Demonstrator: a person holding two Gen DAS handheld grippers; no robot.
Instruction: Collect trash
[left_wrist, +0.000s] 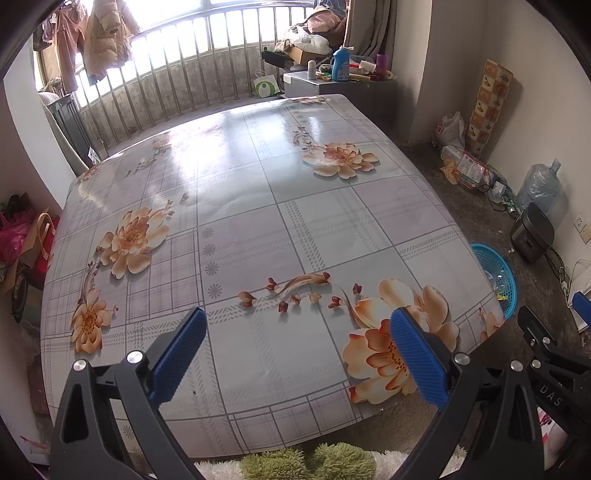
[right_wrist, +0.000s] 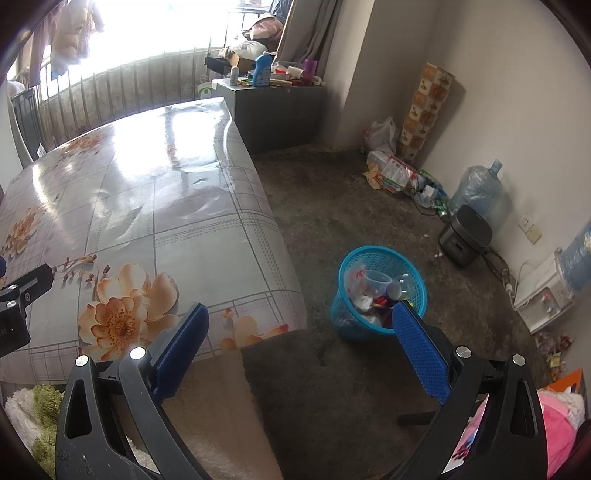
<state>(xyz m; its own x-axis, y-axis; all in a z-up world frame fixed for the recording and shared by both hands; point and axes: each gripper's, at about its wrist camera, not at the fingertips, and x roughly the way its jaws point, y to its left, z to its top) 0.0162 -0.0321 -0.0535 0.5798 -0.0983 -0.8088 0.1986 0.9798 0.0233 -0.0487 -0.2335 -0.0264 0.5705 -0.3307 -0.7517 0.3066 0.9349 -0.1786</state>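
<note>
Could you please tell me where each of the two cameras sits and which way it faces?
Left wrist: on the left claw, open, over the glossy floral-tablecloth table, facing the railed window; the right claw shows at right.
Right wrist: on the right claw, open, off the table's corner, facing the floor.
Shared: table and blue plastic mesh trash basket, holding litter.

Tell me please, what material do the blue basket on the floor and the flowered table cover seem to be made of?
The blue basket looks like moulded plastic: its wall is an open, even lattice in one bright colour. The flowered table cover seems to be glossy vinyl or oilcloth, since it mirrors the window light and hangs smoothly over the edge; the print hides any weave, so this is not certain.
</note>
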